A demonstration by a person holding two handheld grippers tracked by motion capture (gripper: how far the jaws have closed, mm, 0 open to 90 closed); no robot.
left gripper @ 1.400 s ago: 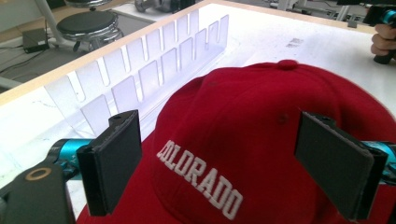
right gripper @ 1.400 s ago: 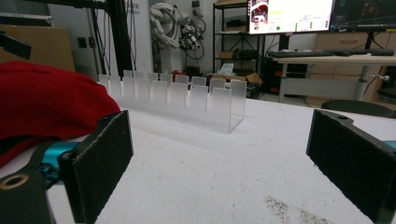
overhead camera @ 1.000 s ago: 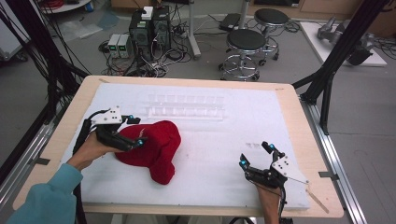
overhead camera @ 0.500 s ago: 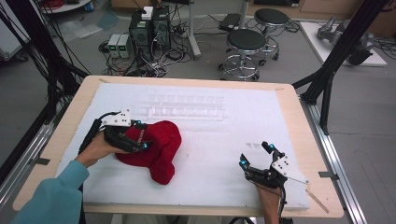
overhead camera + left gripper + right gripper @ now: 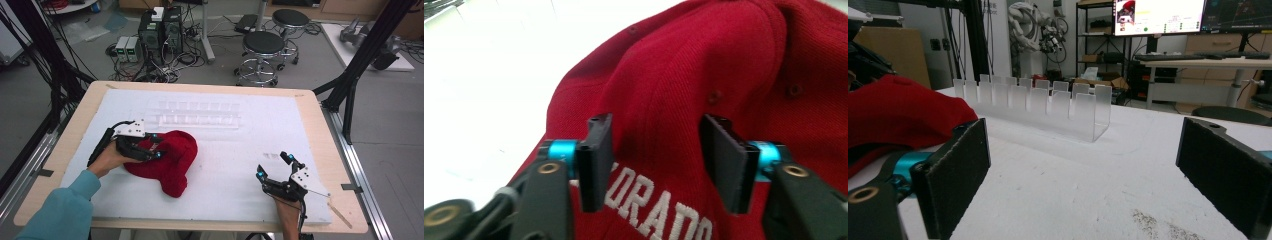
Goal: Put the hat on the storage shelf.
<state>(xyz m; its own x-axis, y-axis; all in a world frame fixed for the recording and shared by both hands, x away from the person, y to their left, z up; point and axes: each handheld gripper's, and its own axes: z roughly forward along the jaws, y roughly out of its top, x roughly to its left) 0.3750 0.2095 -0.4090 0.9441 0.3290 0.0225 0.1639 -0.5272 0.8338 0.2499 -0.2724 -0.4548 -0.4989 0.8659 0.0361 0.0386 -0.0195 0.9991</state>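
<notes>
Left hand-held gripper (image 5: 654,160) jaws just closing astride red cap (image 5: 704,75) crown, not yet pinching; grasp imminent. Right hand-held gripper (image 5: 1083,175) open, idle on bench (image 5: 240,165).

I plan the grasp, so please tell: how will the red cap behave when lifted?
The red cap looks like soft knit, its crown creased, so it would probably sag. Likely light. The left gripper, jaws just closing around a fold, should not slip.

clear rack (image 5: 197,114) behind red cap (image 5: 170,160)
</notes>
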